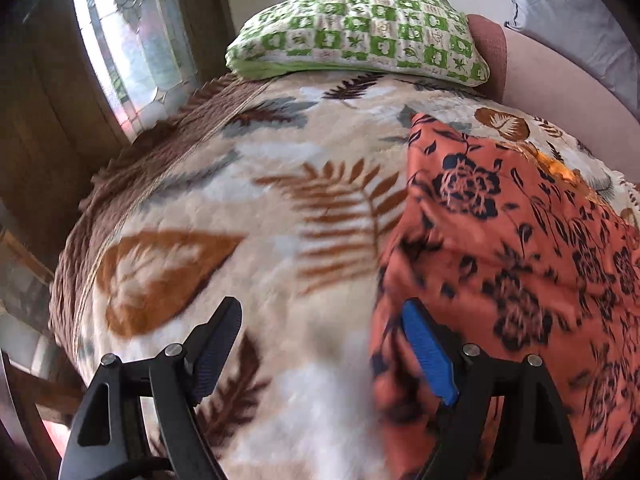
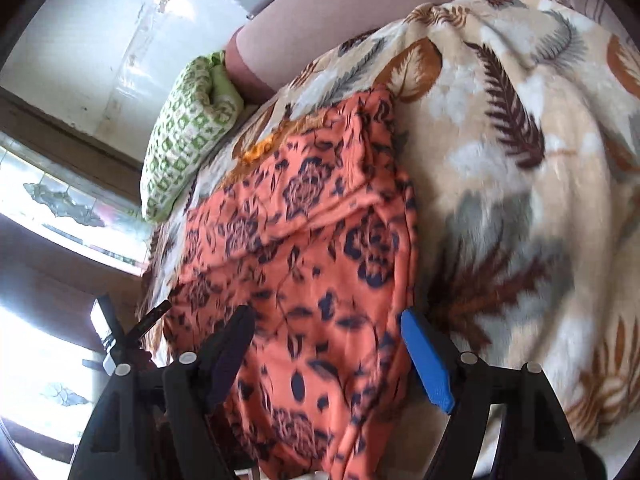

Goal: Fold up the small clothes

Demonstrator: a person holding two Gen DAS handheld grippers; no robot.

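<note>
An orange garment with dark navy flowers [image 1: 512, 240] lies on a cream blanket with leaf prints [image 1: 260, 208], folded over itself with creases. In the left wrist view it fills the right side. My left gripper [image 1: 322, 316] hangs open above the blanket at the garment's left edge, with nothing between its fingers. In the right wrist view the same garment [image 2: 304, 248] runs down the middle. My right gripper [image 2: 328, 328] stands open just above it, the cloth lying under the gap, with the pads apart from it. The left gripper's black frame [image 2: 132, 332] shows at the left edge.
A green-and-white checked pillow [image 1: 360, 32] rests at the head of the bed by a pink bolster [image 1: 532, 76]. A window [image 1: 132, 40] and dark wooden frame stand beyond the blanket's left edge. The blanket bulges up at the right [image 2: 520, 120].
</note>
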